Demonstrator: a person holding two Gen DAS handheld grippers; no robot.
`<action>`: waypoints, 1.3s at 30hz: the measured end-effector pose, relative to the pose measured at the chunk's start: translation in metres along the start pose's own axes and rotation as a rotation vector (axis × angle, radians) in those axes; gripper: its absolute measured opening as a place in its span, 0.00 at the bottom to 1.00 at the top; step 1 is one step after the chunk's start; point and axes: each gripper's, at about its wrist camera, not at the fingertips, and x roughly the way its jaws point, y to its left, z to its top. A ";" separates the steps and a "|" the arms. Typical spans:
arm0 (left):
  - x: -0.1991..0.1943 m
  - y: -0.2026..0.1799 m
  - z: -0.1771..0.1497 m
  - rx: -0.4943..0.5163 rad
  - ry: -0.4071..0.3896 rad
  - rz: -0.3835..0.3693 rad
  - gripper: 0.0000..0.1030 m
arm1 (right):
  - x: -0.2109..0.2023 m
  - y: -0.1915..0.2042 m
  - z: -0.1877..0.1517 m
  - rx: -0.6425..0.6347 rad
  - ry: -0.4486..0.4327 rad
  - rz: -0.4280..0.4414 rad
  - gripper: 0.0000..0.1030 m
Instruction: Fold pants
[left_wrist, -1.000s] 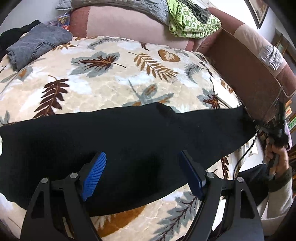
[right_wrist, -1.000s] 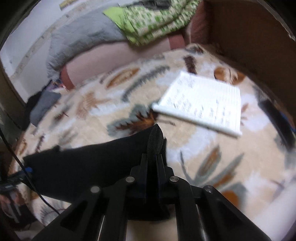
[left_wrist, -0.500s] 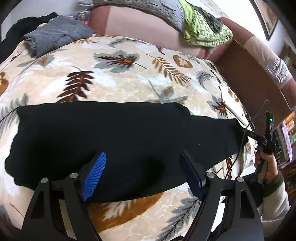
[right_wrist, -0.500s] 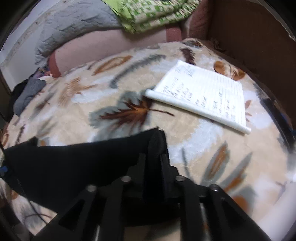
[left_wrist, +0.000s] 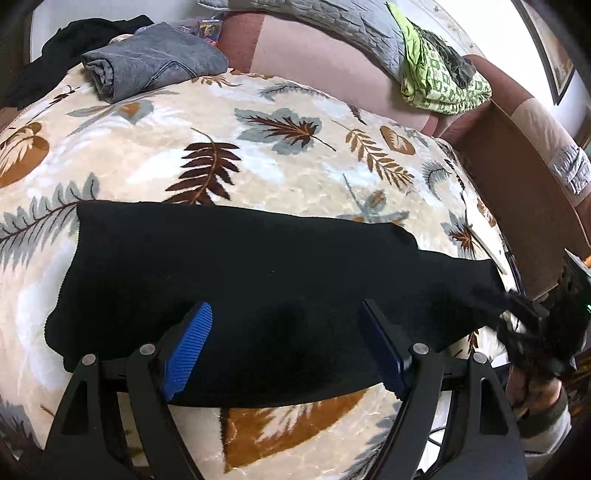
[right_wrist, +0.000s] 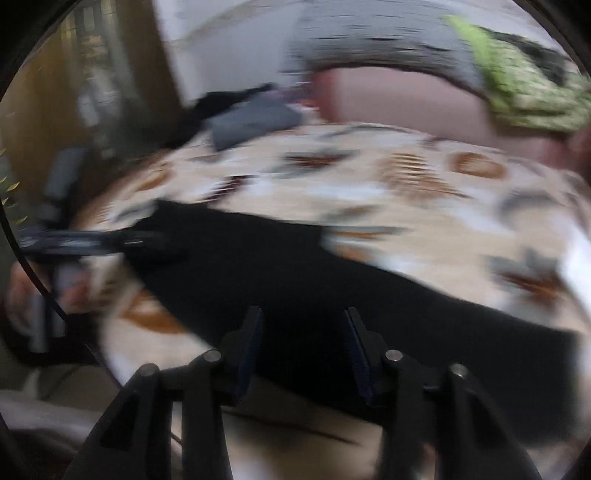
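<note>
Pants: the black pants (left_wrist: 258, 280) lie flat across the leafy blanket (left_wrist: 295, 166) on the bed. They stretch from the left side to the right edge. One narrow end points right, toward the other claw.

Left claw: the left claw (left_wrist: 284, 347) is wide apart, with nothing between its blue pads (left_wrist: 188, 343). It hangs over the near edge of the pants. I cannot tell if the pads touch the cloth.

Right claw: the right claw (right_wrist: 303, 339) has its two fingers apart, with nothing between them. It sits over the near part of the pants (right_wrist: 314, 280). This view is very blurry, so small things are hard to make out. In the left view this claw (left_wrist: 528, 310) shows at the right edge, blurry, just beside the narrow end of the pants. From there I cannot tell if it touches them.

Hand: a hand (left_wrist: 535, 387) with a striped cuff shows at the far right, under the right claw.

Gray clothes: a folded gray bundle (left_wrist: 155, 62) rests at the far left corner of the blanket, well apart from the pants.

Green cloth: a green patterned cloth (left_wrist: 439, 85) lies on the pink headboard (left_wrist: 314, 51), beside a gray quilt (left_wrist: 332, 22).

Brown board: a brown side board (left_wrist: 517, 192) stands along the right of the bed.
</note>
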 end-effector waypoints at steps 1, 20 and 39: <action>0.000 0.002 0.000 -0.007 0.000 0.001 0.79 | 0.005 0.009 0.001 -0.026 0.000 0.022 0.44; -0.011 0.019 0.002 -0.044 -0.037 0.002 0.79 | 0.050 0.089 0.001 -0.222 0.109 0.168 0.05; 0.000 -0.014 0.000 0.042 -0.033 0.068 0.79 | 0.026 0.003 0.000 0.057 0.029 -0.010 0.39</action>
